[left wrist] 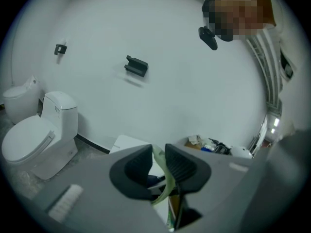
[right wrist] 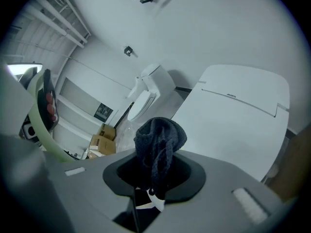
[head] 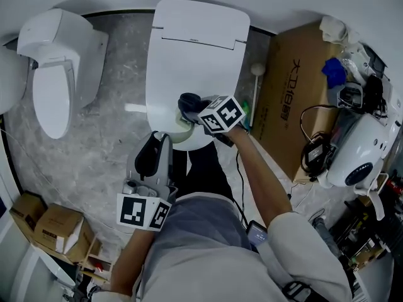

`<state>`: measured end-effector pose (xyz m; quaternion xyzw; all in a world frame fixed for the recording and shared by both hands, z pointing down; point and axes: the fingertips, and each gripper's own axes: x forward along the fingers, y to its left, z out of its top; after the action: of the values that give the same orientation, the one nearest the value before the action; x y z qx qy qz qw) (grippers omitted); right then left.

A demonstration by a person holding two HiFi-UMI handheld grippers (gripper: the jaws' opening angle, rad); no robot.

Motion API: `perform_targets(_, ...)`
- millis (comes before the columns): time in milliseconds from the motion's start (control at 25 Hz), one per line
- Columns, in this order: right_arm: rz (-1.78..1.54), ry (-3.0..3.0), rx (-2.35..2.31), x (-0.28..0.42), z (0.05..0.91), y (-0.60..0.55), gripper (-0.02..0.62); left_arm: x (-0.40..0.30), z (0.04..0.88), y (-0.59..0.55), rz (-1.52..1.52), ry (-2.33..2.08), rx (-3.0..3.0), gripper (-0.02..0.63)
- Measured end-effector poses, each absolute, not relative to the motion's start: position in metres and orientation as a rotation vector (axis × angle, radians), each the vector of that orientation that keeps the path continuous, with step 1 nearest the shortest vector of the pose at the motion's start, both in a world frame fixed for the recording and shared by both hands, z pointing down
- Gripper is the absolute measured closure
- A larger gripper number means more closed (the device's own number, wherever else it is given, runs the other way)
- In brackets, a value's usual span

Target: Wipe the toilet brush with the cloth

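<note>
left gripper [left wrist: 156, 154] clamped on the pale-green plastic toilet brush [left wrist: 164, 173], right gripper [right wrist: 154, 164] pinching the dark bunched cloth [right wrist: 159, 137] (thin handle, hard rubbing could twist it loose).

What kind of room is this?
Probably a bathroom-fixture test or storage room: a wide toilet with a second toilet beside it, a big cardboard box and tangled cables.

floor [head: 113, 137] left of toilet [head: 198, 55] open (cardboard box [head: 291, 96] crowds right)
</note>
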<state>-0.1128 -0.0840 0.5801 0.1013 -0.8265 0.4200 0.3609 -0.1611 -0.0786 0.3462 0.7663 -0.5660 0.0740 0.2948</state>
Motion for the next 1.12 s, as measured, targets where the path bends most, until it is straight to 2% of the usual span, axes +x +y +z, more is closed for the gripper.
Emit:
perform_targets(880, 0.867, -2.038, 0.118, -0.131, 0.621, -0.088, 0.494, -0.165, 0.349, -0.076, 0.084, -1.489, 2.022, 0.606)
perform_targets(1120, 0.913, -2.043, 0.138, -0.137, 0.623, -0.092, 0.494, -0.164, 0.350, -0.078, 0.093, -1.476, 2.031, 0.606)
